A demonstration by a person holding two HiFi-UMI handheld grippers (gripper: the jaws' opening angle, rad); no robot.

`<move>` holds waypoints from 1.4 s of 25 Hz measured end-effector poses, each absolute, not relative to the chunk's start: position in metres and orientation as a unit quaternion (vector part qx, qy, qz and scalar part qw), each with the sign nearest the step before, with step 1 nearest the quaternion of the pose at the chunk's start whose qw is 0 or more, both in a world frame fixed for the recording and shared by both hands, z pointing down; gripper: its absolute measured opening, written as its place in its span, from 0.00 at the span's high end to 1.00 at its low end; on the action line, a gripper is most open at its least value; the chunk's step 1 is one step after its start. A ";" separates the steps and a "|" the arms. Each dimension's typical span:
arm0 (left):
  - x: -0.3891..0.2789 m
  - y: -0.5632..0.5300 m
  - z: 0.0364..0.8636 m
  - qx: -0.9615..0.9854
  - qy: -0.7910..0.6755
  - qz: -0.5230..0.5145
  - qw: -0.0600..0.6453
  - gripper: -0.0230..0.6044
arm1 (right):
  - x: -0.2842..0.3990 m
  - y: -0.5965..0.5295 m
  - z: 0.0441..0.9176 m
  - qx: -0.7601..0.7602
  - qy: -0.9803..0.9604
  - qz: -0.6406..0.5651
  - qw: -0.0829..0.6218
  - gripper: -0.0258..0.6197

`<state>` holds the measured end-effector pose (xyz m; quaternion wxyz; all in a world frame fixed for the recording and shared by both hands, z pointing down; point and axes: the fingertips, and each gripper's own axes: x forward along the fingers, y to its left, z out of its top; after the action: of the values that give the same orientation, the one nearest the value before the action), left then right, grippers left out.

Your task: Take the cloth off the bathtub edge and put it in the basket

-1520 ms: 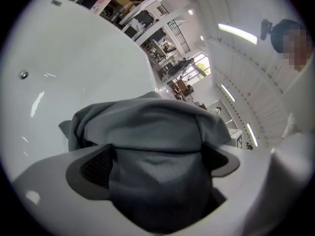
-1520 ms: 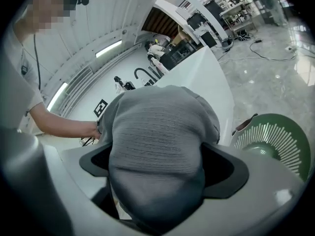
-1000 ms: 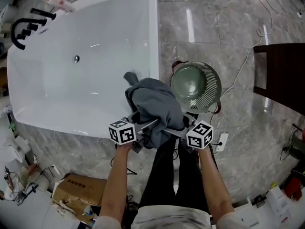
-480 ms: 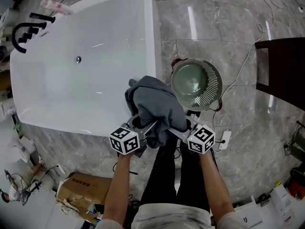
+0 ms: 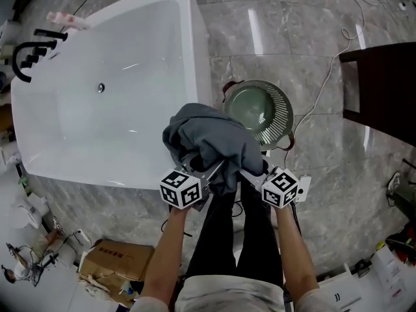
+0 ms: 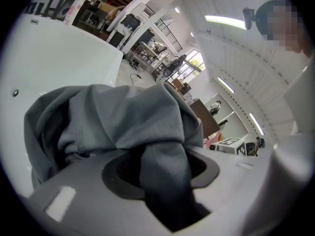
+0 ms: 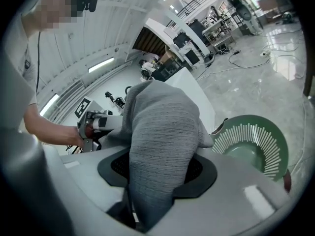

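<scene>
A bunched grey cloth [image 5: 207, 140] hangs in the air between the white bathtub's [image 5: 97, 109] near right corner and the green slatted basket [image 5: 281, 112], which stands on the floor. My left gripper [image 5: 211, 171] and right gripper [image 5: 246, 173] hold the cloth's near edge from either side. Both pairs of jaws have just been closing and now pinch folds of the cloth. In the left gripper view the cloth [image 6: 123, 117] runs down between that gripper's [image 6: 162, 168] pads. In the right gripper view the cloth [image 7: 162, 127] fills that gripper's [image 7: 157, 173] jaws, with the basket [image 7: 256, 141] at the right.
A black faucet [image 5: 26, 44] and a pink bottle [image 5: 65, 19] sit at the tub's far left end. A dark table [image 5: 383, 96] stands at the right. A cardboard box [image 5: 114, 265] and a power strip [image 5: 303, 187] lie on the marble floor near the person's legs.
The cloth has come up off the tub's corner and bunched together. Both grippers have closed on it and drawn it back toward the person and slightly up.
</scene>
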<state>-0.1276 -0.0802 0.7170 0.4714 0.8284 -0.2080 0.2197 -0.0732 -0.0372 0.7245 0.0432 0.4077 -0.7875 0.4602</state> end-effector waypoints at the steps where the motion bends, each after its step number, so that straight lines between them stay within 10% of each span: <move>1: -0.120 -0.079 0.718 0.829 -0.201 0.222 0.472 0.57 | -0.066 -0.036 0.725 0.415 -0.784 0.460 0.044 0.66; 35: 0.107 -0.026 0.740 0.844 -0.048 0.216 0.489 0.60 | 0.146 0.034 0.732 0.606 -0.665 0.434 0.051 0.67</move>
<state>0.1072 -0.0260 0.7397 0.4886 0.8440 -0.0478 0.2159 0.1461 0.0336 0.7324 0.0505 0.6061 -0.6650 0.4335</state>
